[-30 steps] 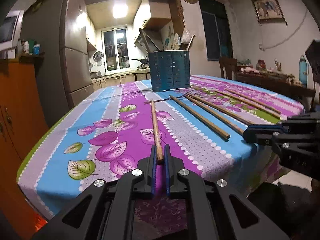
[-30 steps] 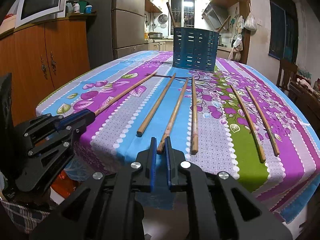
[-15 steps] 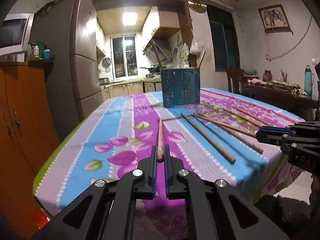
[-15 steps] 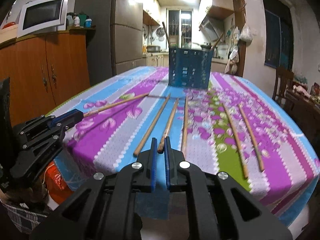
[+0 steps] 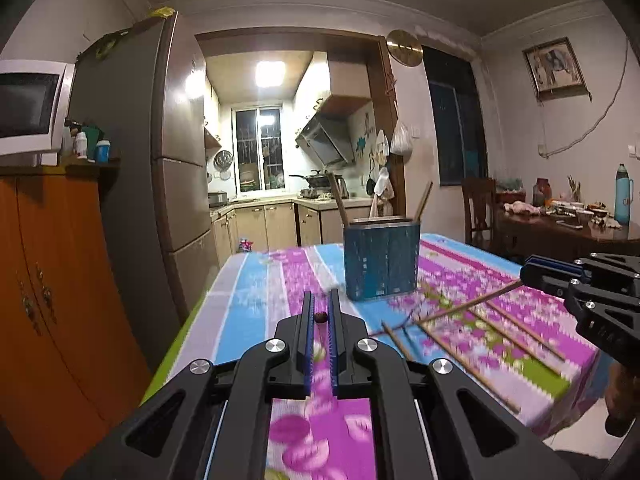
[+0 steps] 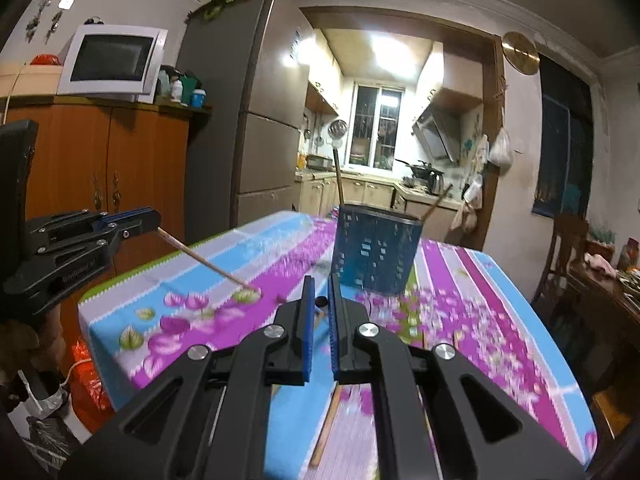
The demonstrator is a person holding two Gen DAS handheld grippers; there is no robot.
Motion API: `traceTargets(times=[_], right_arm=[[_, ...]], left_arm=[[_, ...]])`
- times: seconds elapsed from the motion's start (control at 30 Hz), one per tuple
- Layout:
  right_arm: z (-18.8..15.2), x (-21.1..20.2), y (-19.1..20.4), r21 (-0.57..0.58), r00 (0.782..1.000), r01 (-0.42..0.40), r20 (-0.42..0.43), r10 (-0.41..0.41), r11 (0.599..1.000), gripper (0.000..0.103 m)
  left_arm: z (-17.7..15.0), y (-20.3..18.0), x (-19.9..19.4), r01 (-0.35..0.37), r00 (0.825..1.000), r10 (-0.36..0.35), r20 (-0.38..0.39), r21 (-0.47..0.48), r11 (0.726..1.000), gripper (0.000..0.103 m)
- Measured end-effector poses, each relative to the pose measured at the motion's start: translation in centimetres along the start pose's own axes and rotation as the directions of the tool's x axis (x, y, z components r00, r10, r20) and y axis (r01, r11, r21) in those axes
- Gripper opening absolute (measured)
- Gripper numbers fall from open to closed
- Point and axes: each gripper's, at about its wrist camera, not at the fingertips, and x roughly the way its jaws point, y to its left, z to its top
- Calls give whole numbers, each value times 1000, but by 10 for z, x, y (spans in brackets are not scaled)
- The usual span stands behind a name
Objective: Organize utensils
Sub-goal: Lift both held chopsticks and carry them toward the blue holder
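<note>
Between the blue pads of the left gripper (image 5: 319, 317) a chopstick (image 6: 208, 260) is clamped by its near end, seen end-on as a dark dot, so the rest slopes down ahead with its far tip near the worktop (image 5: 256, 300). Ahead of it stands the blue holder (image 5: 380, 260), two sticks already upright inside, probably the goal. To its right, the right gripper (image 6: 319, 302) is likewise closed on another chopstick (image 5: 464, 307), lifted at a slant. More chopsticks (image 5: 516, 340) lie beneath, waiting.
</note>
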Motion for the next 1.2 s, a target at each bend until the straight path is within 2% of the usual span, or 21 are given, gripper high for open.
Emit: traceTargets(times=[0.43, 0.9, 1.2], right_arm=[[46, 17, -34, 42, 995, -91, 49, 89, 995, 5], [66, 19, -56, 110, 984, -169, 71, 162, 979, 5], [81, 15, -67, 138, 978, -195, 98, 183, 971, 5]], left_arm=[[60, 2, 14, 18, 1000, -19, 23, 24, 1000, 7], [82, -6, 21, 46, 999, -46, 19, 17, 999, 7], [98, -6, 31, 81, 996, -81, -29, -2, 997, 7]])
